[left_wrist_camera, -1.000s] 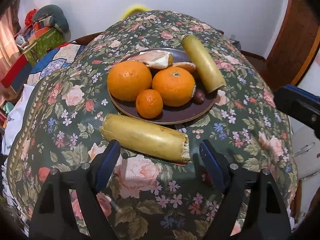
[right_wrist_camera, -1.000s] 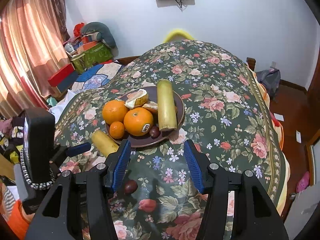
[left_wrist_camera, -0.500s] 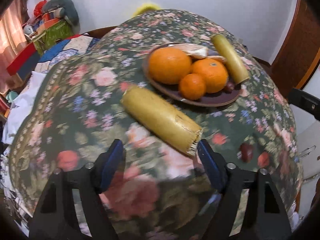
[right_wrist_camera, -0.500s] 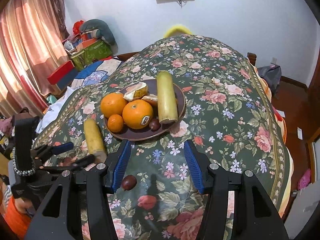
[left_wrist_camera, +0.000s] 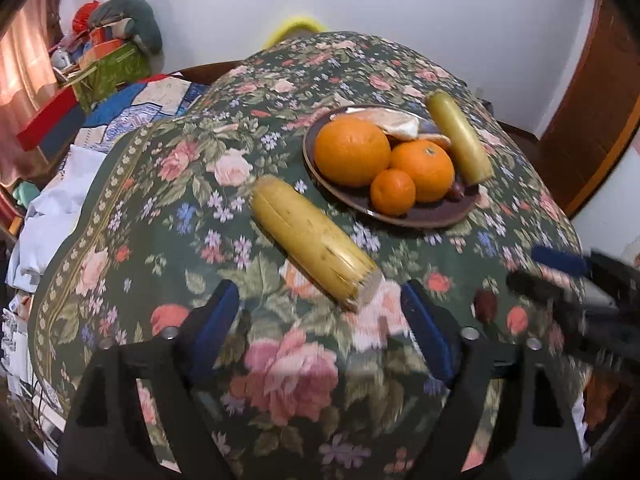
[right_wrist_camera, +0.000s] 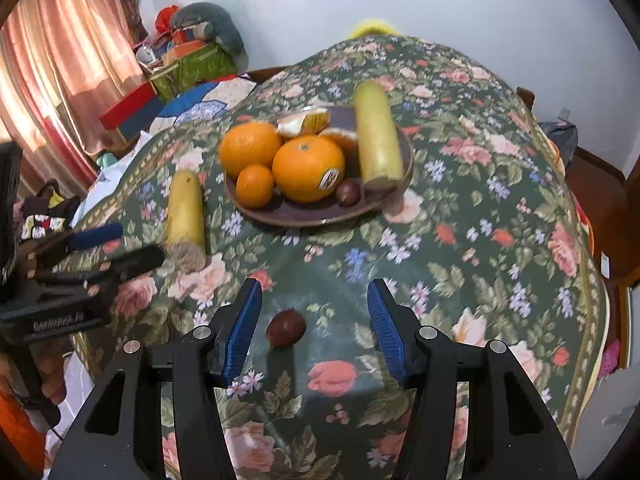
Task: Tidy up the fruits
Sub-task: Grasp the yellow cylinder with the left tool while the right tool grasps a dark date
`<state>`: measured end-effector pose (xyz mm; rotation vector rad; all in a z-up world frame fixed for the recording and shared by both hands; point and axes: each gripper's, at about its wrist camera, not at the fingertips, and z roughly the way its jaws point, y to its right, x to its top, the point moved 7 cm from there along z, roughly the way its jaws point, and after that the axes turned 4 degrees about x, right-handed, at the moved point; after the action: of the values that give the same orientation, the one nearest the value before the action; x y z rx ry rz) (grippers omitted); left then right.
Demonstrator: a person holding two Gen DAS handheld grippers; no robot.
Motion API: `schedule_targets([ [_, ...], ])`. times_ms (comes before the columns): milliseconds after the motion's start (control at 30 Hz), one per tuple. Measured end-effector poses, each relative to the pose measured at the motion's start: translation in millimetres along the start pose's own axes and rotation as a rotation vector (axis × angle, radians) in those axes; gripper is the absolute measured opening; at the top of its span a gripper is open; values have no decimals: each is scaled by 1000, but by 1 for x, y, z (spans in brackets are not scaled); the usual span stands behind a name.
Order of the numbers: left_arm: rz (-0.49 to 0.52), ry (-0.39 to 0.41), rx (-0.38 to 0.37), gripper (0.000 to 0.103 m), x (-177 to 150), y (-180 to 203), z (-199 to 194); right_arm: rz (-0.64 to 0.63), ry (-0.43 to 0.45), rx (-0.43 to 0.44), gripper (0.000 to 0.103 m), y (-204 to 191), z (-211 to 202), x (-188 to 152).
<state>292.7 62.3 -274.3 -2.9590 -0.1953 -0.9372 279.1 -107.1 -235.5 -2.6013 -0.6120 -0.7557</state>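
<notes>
A brown plate [right_wrist_camera: 320, 216] holds two big oranges [right_wrist_camera: 308, 168], a small one [right_wrist_camera: 255, 185], a dark round fruit [right_wrist_camera: 348, 193], a peeled piece and a yellow-green stick [right_wrist_camera: 378, 136]. A second yellow stick [left_wrist_camera: 312, 240] lies on the floral cloth left of the plate. Its cut end points between the fingers of my left gripper [left_wrist_camera: 320, 320], whose jaws are opening and touch nothing. A loose dark fruit [right_wrist_camera: 286, 328] lies on the cloth between the fingers of my right gripper [right_wrist_camera: 314, 320], nearer the left one. That gripper is open and its pads stand clear of the fruit.
The table's near-left edge drops to a cluttered floor with cloth, boxes [left_wrist_camera: 52, 116] and a curtain [right_wrist_camera: 60, 60]. A wooden door [left_wrist_camera: 592, 120] stands at the right. My left gripper [right_wrist_camera: 112, 248] shows at the left of the right wrist view, next to the stick's cut end.
The left gripper has shifted left, away from the plate, and the loose stick now lies slanted. The right gripper has sunk toward the cloth, bringing the dark fruit between its fingers.
</notes>
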Motion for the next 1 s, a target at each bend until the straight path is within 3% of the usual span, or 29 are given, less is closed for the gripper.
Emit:
schedule_targets([
  [167,-43,-31,14,84,8,0,21,8,-22,9,51,-4,7,-8],
  [300,-59,-9,44,81,10,-4,30,-1,-36,-1,51,-6,12,-12],
  [433,-78,-12,5,58,11,-7,27,-2,-44,-6,51,-7,15,-14],
  [533,-59,-53,18,36,3,-13,33,-1,-51,-1,51,-8,16,-17],
  [633,-62,-80,3,31,-6,-22,39,-9,-58,2,51,-10,18,-21],
  [733,-53,-59,-1,32,-5,-22,25,-20,-70,4,51,-11,22,-24],
  [800,-41,-49,-5,37,-2,-18,18,-26,-68,-1,51,-12,23,-24],
  [867,-30,-28,-16,63,4,-11,12,-32,-65,-6,47,-13,24,-24],
  [933,-13,10,-13,75,11,-3,6,-46,-65,-13,37,-14,25,-25],
  [1000,14,20,3,79,16,6,6,-60,-66,-19,32,-14,25,-25],
])
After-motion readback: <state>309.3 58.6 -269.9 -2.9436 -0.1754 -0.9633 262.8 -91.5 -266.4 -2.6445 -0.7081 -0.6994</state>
